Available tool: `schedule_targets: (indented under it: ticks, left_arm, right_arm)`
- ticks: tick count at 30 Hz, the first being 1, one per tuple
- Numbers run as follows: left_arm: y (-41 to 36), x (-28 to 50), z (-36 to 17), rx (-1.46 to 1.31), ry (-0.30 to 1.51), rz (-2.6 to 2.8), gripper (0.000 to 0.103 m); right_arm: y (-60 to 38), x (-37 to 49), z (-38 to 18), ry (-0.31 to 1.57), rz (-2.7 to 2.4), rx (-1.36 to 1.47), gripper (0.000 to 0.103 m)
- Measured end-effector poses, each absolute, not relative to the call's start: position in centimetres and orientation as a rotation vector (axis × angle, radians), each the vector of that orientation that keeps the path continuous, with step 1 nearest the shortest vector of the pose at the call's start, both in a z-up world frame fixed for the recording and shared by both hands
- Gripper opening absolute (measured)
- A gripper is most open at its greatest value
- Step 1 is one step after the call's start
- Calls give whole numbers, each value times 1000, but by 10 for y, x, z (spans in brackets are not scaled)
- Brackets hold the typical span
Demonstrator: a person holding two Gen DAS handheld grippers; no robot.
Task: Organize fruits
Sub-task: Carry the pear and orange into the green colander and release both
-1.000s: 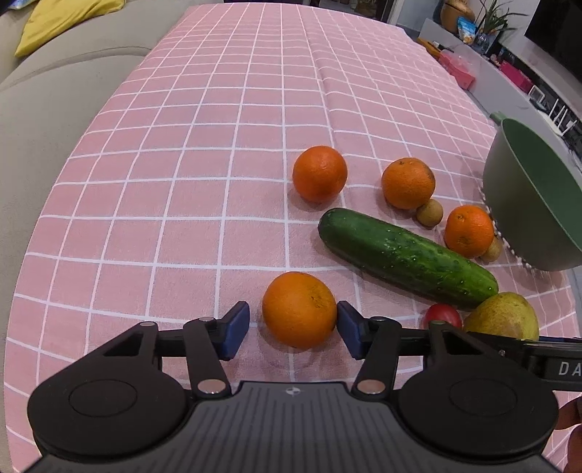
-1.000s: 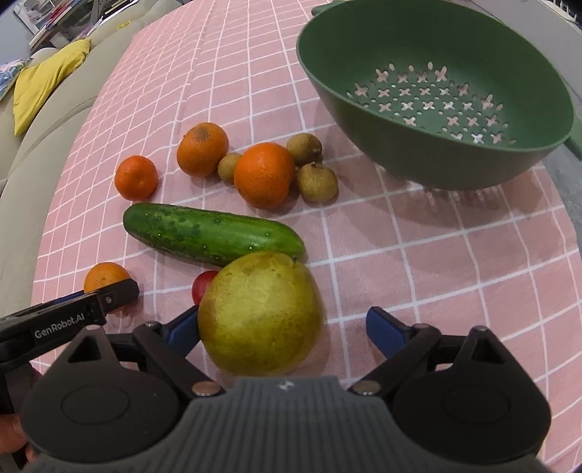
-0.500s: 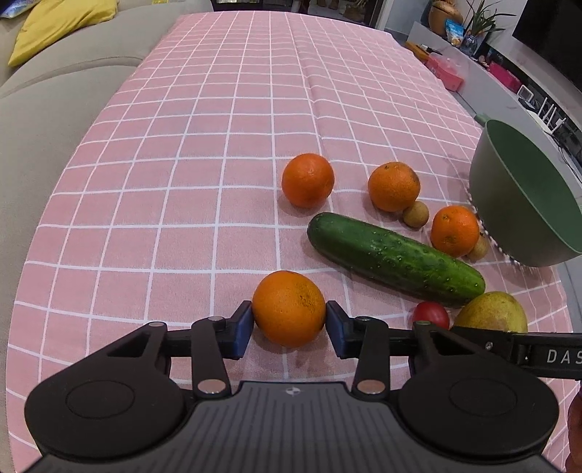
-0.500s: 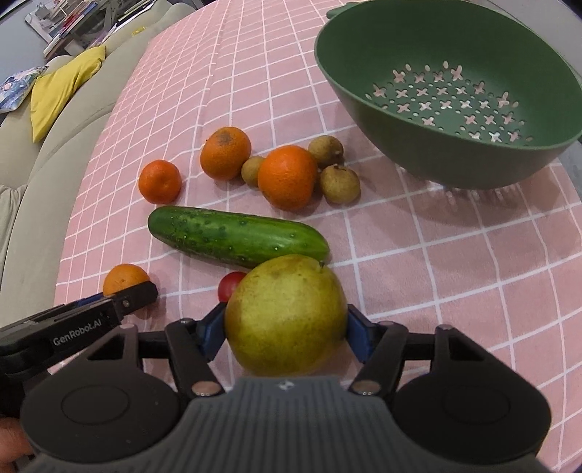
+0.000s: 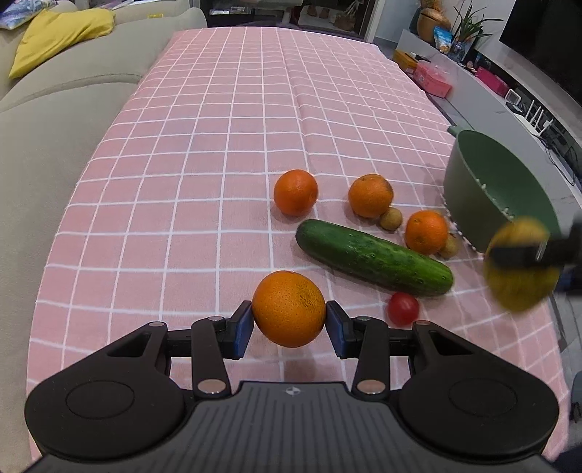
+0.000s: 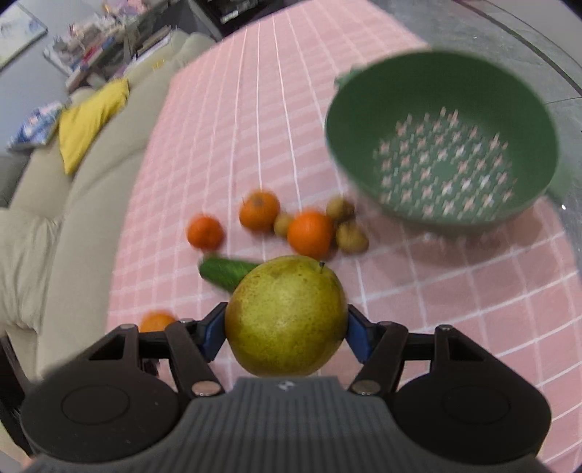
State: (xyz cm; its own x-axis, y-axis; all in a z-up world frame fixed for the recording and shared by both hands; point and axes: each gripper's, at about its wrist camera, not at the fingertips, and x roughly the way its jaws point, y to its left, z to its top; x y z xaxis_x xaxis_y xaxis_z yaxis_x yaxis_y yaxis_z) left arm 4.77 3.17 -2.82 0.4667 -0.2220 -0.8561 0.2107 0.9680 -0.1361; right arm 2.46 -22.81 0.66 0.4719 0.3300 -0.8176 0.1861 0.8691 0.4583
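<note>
Your left claw (image 5: 289, 324) grips a round orange (image 5: 288, 308) above the pink checked surface (image 5: 218, 145); your right claw (image 6: 285, 329) clamps a speckled yellow-green pear (image 6: 286, 315). Both look due for the perforated green colander (image 6: 442, 145).

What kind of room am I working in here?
Most likely a home living room: a beige sofa with a yellow cushion beside the pink checked tablecloth, and a houseplant on a low cabinet.
</note>
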Motion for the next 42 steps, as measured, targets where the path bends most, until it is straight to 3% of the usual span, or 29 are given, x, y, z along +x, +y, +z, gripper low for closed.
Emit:
schedule_targets:
  ticks: [10, 20, 33, 42]
  left_arm:
    - [-20, 57, 40, 83, 942, -335, 48]
    - [-103, 88, 79, 184, 863, -452, 48]
    - [-206, 114, -2, 356, 884, -773, 48]
    - [-232, 123, -27, 383, 979, -825, 48]
  right_arm:
    - [-321, 53, 91, 864, 0, 642, 63]
    - [-374, 78, 109, 866, -12, 584, 63]
    - [-405, 106, 35, 963, -43, 518, 63]
    - [-391, 119, 8, 1031, -8, 468, 63]
